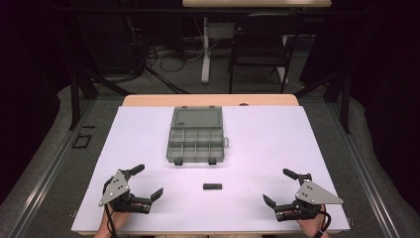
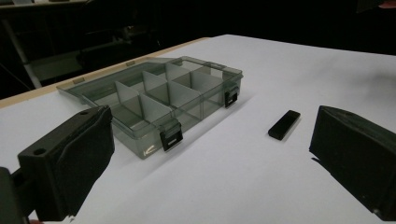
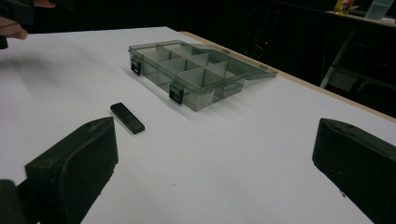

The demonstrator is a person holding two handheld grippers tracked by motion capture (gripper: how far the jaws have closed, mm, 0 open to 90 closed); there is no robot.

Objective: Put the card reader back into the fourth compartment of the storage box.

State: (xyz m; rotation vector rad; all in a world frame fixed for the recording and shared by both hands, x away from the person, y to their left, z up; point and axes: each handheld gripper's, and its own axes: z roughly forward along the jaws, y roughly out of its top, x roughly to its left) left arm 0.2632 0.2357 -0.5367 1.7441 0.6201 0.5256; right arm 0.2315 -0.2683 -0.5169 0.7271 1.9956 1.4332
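Small, flat, black rectangular block (image 1: 212, 186) lies bare on the white worktop (image 1: 277, 144), between the two claws and a little farther from the person than both. It rests flat with its long side running across the high view, touching nothing else. Beyond it, apart from it, sits a smoky grey translucent plastic compartment box (image 1: 196, 144) with its hinged lid (image 1: 196, 117) folded open flat toward the far edge; two black latches hang on the box's near wall, and thin dividers split the inside into small cells.

The left claw (image 1: 148, 182) rests low near the front left of the worktop, jaws spread wide with nothing between them. The right claw (image 1: 279, 187) sits near the front right, jaws equally wide and empty. Both stand well apart from the block. In the left gripper view the block (image 2: 284, 124) lies ahead between the jaws' lines, right of the box (image 2: 159, 100); in the right gripper view it (image 3: 127, 117) lies just above the left-hand jaw.
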